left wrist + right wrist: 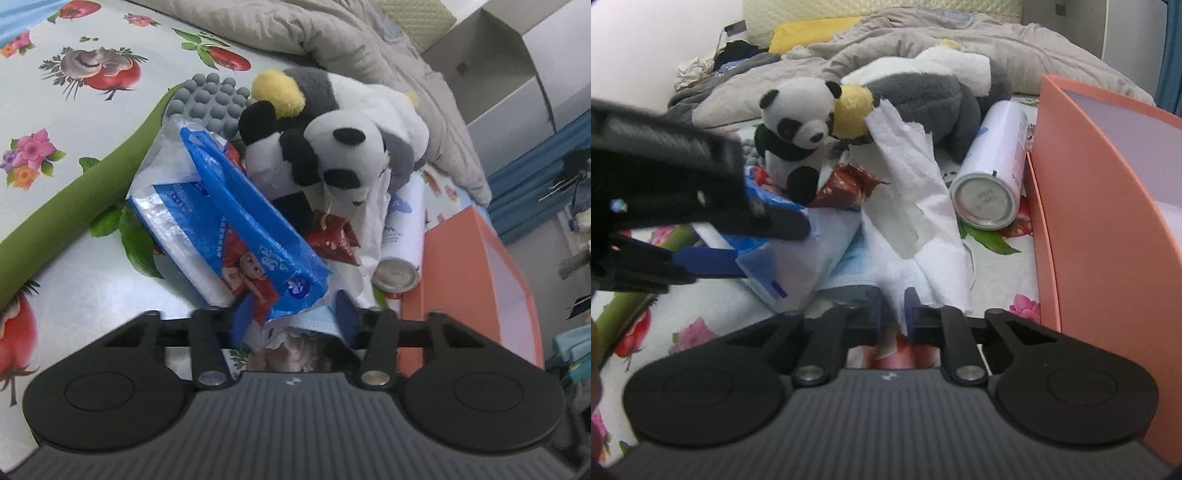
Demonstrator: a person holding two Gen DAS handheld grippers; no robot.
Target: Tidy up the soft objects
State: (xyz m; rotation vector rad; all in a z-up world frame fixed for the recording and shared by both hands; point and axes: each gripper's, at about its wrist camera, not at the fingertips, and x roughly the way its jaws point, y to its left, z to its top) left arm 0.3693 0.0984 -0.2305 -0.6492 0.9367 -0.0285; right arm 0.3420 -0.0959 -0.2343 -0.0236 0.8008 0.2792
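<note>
A blue tissue pack point(255, 236) lies on the flowered cloth in front of a small panda plush point(332, 162) and a grey-white penguin plush point(332, 88). My left gripper point(291, 317) has its blue fingers around the near end of the pack; it also shows in the right wrist view point(738, 243). My right gripper point(892, 314) is shut on a crumpled white tissue point(923, 206). The panda point(798, 125) and penguin point(923, 88) sit behind it.
An orange box point(1108, 221) stands at the right, also in the left wrist view point(469, 280). A white spray can point(990, 177) lies beside it. A red snack wrapper point(846, 184), a green roll point(74, 206), a grey bumpy mat point(214, 99) and a beige blanket point(332, 33) lie around.
</note>
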